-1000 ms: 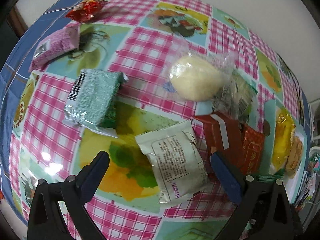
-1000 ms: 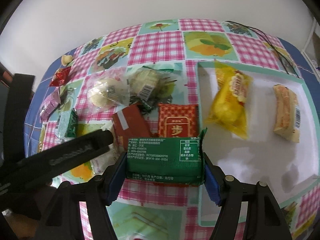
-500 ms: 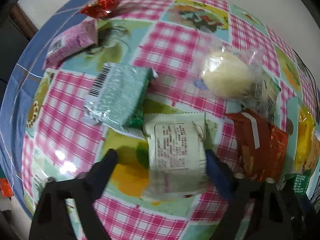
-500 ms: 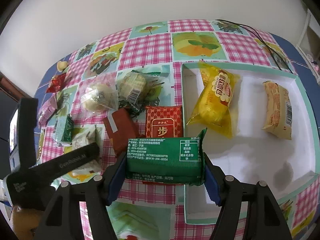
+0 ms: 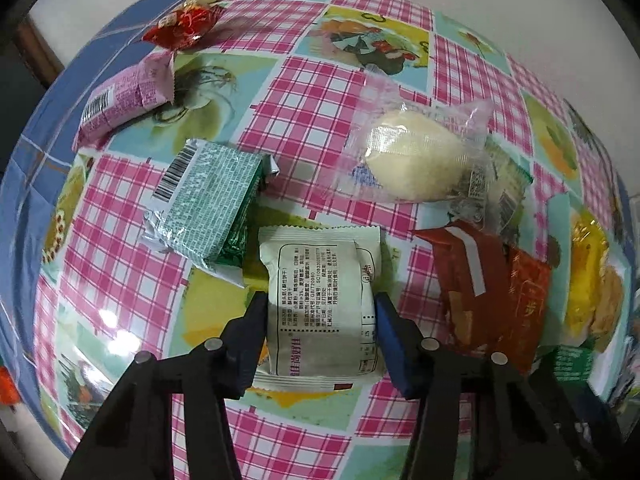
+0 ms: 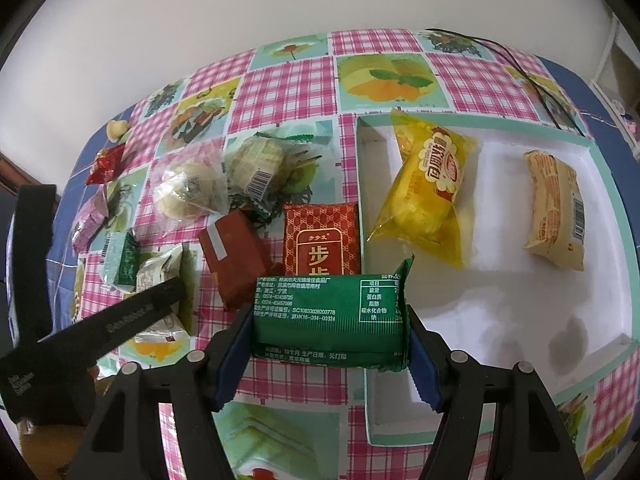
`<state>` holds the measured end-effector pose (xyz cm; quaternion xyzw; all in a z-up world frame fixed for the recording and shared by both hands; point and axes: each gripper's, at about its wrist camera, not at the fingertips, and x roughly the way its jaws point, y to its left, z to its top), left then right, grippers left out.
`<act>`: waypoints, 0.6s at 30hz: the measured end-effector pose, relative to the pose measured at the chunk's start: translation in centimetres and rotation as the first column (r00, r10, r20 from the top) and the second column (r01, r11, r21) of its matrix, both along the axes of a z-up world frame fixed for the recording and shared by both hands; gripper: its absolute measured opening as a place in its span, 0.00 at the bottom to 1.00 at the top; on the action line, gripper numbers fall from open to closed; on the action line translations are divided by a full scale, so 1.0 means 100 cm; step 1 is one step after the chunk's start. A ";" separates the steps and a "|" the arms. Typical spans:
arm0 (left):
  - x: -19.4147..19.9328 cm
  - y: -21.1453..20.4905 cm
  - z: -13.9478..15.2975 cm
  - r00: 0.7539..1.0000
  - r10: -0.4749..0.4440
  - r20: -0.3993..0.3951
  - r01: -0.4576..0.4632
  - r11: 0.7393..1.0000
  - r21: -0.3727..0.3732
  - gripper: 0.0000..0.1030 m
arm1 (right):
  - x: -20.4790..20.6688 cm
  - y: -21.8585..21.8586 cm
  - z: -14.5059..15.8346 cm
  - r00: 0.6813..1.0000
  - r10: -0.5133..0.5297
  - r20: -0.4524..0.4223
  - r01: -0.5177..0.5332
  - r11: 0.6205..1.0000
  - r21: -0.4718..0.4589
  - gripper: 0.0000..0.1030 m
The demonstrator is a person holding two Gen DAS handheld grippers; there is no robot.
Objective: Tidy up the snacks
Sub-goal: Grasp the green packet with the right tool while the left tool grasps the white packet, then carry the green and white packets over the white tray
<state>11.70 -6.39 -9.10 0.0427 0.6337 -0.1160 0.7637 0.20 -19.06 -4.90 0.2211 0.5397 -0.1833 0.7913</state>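
A white snack packet [image 5: 316,264] lies on the checked tablecloth, printed back up. My left gripper [image 5: 320,308] points down over it and its jaws are closing, with both blue pads against the packet's long sides. In the right wrist view one black finger of the left gripper [image 6: 132,312] crosses the lower left. My right gripper [image 6: 328,320] is shut on a green snack packet [image 6: 328,304], held crosswise above the left rim of the white tray [image 6: 500,320]. In the tray lie a yellow packet [image 6: 428,188] and a tan packet [image 6: 556,208].
Loose snacks surround the white packet: a silver-green packet [image 5: 204,200], a wrapped round bun [image 5: 412,160], a brown-red packet [image 5: 460,272], a red patterned packet [image 6: 320,240], a pink packet [image 5: 124,100] and a red candy [image 5: 180,28]. A black cable [image 6: 520,68] lies behind the tray.
The left gripper's jaws came from wide apart to both sides of the white packet, which now sits straight between them. The right gripper kept still with the green packet.
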 end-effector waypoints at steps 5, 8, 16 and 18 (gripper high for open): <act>0.003 0.007 0.006 1.000 0.031 0.000 -0.031 0.999 -0.034 0.52 | -0.001 0.000 0.003 1.000 -0.006 0.002 0.006 1.000 0.001 0.70; 0.008 0.016 0.018 0.999 0.036 0.023 -0.035 0.998 -0.061 0.52 | -0.002 -0.001 0.007 1.000 -0.013 0.012 0.013 1.000 0.006 0.70; 0.001 0.024 0.053 0.996 0.036 0.081 -0.028 0.995 -0.099 0.52 | -0.009 -0.008 0.014 0.999 -0.038 0.028 0.037 0.999 0.027 0.70; -0.003 0.027 0.058 0.996 0.034 0.085 -0.025 0.994 -0.103 0.52 | -0.012 -0.013 0.015 0.998 -0.051 0.030 0.050 0.998 0.035 0.70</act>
